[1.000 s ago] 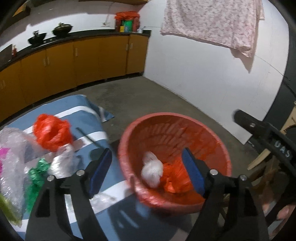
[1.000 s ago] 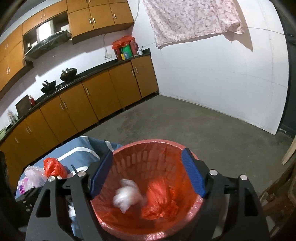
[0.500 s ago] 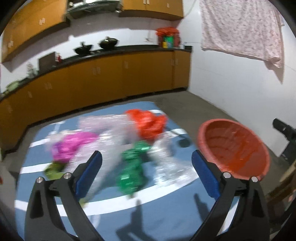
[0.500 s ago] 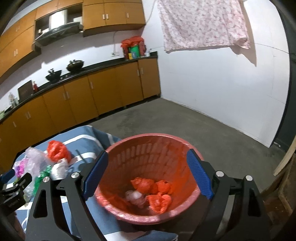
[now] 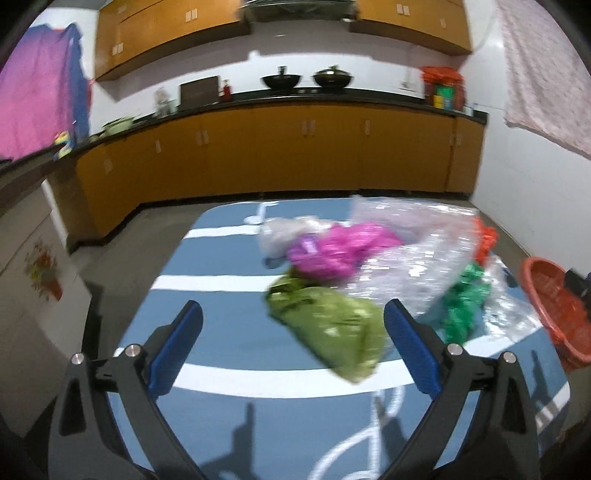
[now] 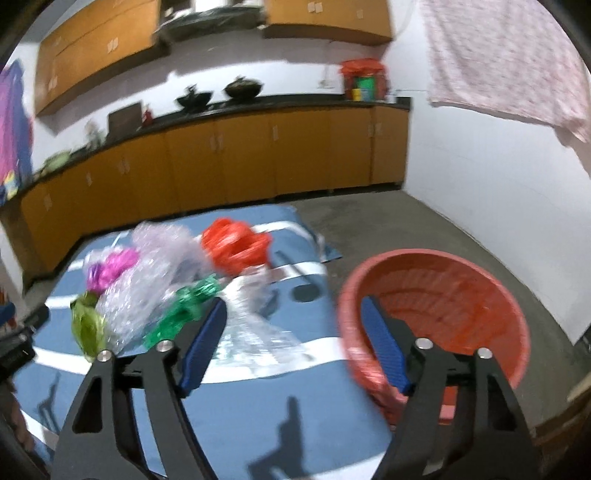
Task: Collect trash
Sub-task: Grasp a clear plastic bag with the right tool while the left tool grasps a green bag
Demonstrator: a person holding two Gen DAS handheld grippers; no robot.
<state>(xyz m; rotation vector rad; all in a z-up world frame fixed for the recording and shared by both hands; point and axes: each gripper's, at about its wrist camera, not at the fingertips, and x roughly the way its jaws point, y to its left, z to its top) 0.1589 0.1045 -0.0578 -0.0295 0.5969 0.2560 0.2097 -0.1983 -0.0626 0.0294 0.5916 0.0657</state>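
Left wrist: left claw (image 5: 293, 345) released, empty, over olive wrapper (image 5: 332, 328)
Right claw (image 6: 293, 338) closing on nothing; straddle wrapper before clenching

I looked onto a kitchen with white walls (image 6: 480, 177) and a grey concrete floor (image 6: 388, 225). Orange-brown base cabinets (image 5: 280, 151) under a dark counter (image 5: 295, 98) ran across from nine to one o'clock, with matching wall cabinets (image 5: 155, 33) above. A pale floral cloth (image 6: 506, 55) hung at two o'clock.

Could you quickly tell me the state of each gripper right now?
Left tongs: open, empty.
Right tongs: closing, nothing between them.
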